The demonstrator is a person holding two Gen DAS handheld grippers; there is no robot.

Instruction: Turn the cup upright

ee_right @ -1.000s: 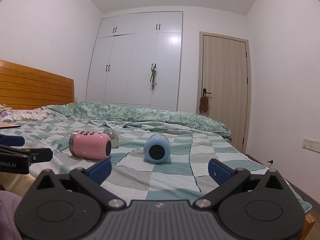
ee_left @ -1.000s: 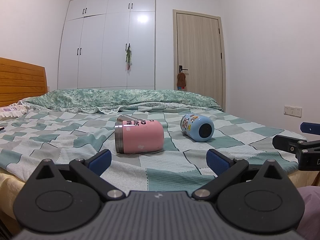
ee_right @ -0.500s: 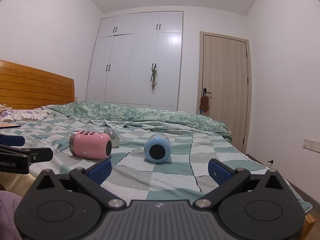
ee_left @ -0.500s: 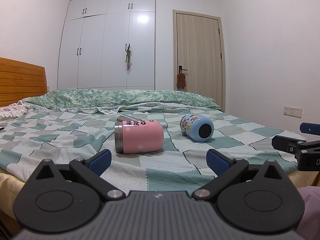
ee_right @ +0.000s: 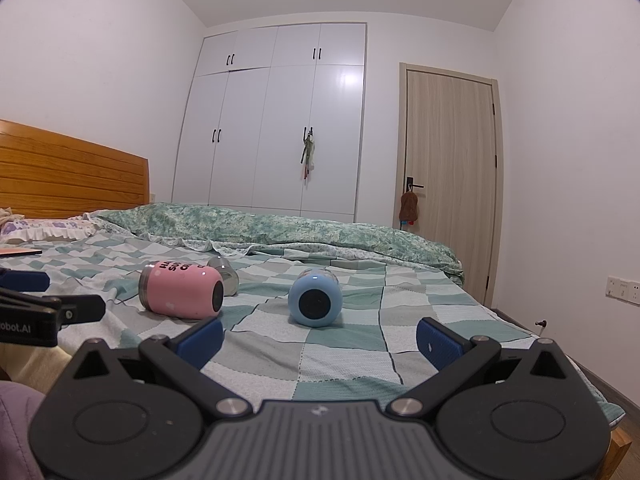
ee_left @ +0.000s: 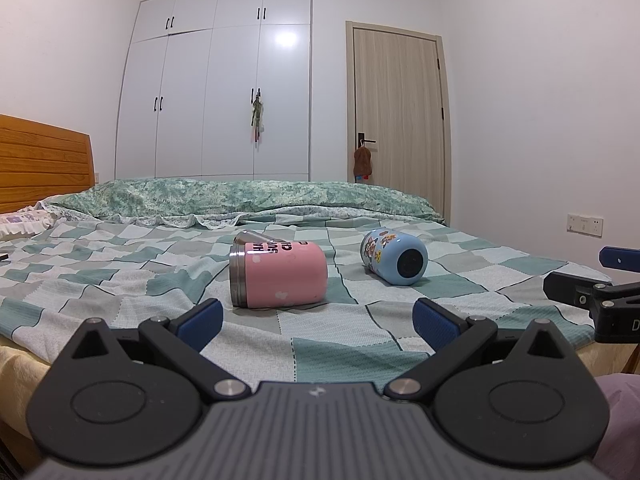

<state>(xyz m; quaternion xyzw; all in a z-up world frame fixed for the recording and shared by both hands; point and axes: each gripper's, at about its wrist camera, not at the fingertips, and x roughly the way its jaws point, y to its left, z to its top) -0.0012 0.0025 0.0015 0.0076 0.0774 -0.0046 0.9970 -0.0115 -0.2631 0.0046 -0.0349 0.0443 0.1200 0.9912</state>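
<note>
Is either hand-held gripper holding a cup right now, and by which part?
Nothing is held. The left hand-held gripper and right hand-held gripper are open, short of the pink cup and blue cup lying on the bed.

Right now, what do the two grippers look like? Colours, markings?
Both match: black linkage arms with silver pivot pins, round black discs, a ribbed dark grey body with a small logo, and blue pads on the fingers. Left gripper, right gripper. The right-wrist view shows white "obot.AI" lettering on the left one's side. No cables visible.
</note>
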